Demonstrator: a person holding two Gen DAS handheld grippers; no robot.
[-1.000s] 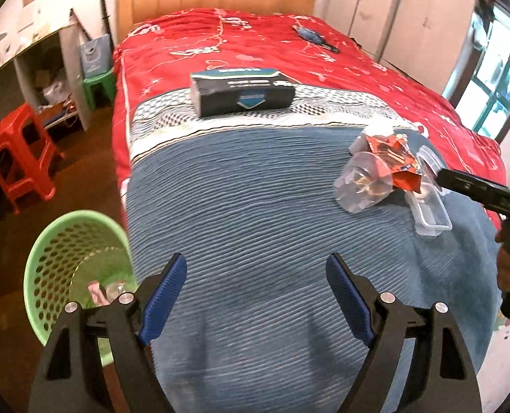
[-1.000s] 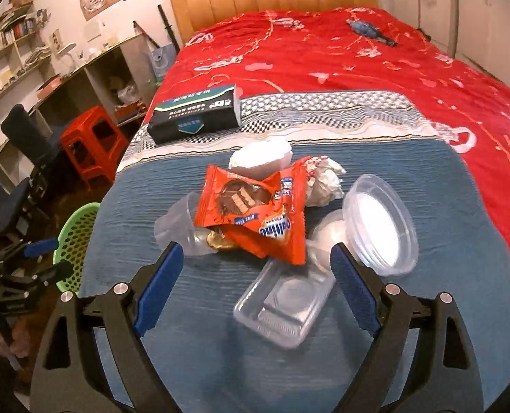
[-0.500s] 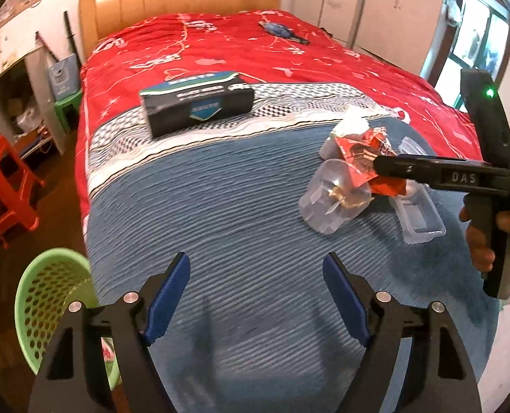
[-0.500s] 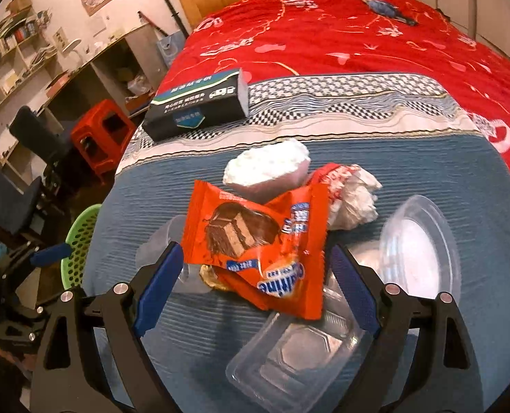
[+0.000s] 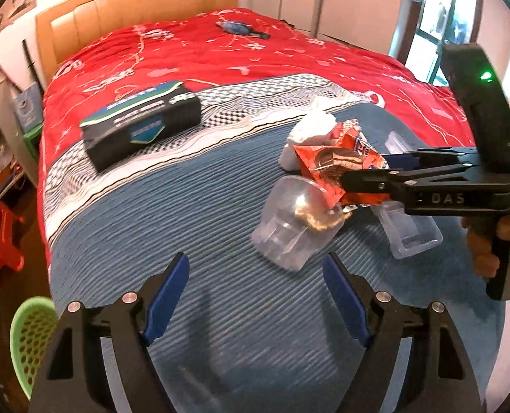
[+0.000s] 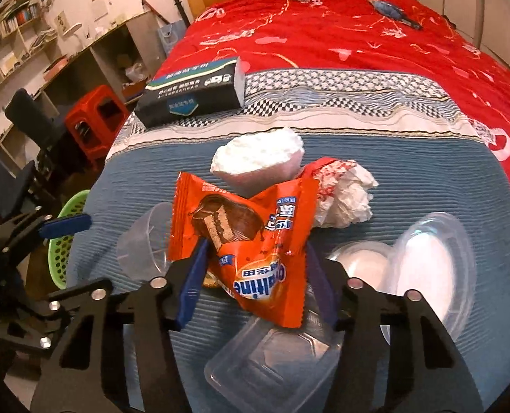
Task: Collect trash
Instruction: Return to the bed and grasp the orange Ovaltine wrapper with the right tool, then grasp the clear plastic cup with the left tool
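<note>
Bedroom light falls on a bed (image 6: 427,179) with a blue ribbed cover at its foot end, where the litter lies in a heap. From the right gripper (image 6: 255,272) outward: its jaws are closing on the lower half of an orange snack wrapper (image 6: 255,234), which stands between the blue pads, pinched or about to be. That wrapper is thin, light, crinkly film, likely slick, so a firm hold on the flat body suits it better than an edge. Just beyond it sit a white crumpled tissue (image 6: 258,158) and a red-and-white paper wad (image 6: 344,196); a clear cup (image 6: 141,241) lies toward the left edge, a clear tray (image 6: 272,364) and round lid (image 6: 434,261) nearer the foot. The hand (image 5: 496,241) grips the handle from the right side, tool pitched steeply down. The left gripper (image 5: 255,296) hangs released and empty over bare cover near the foot, aimed at the cup. A green basket (image 5: 31,337) waits on the floor by the foot's left corner.
</note>
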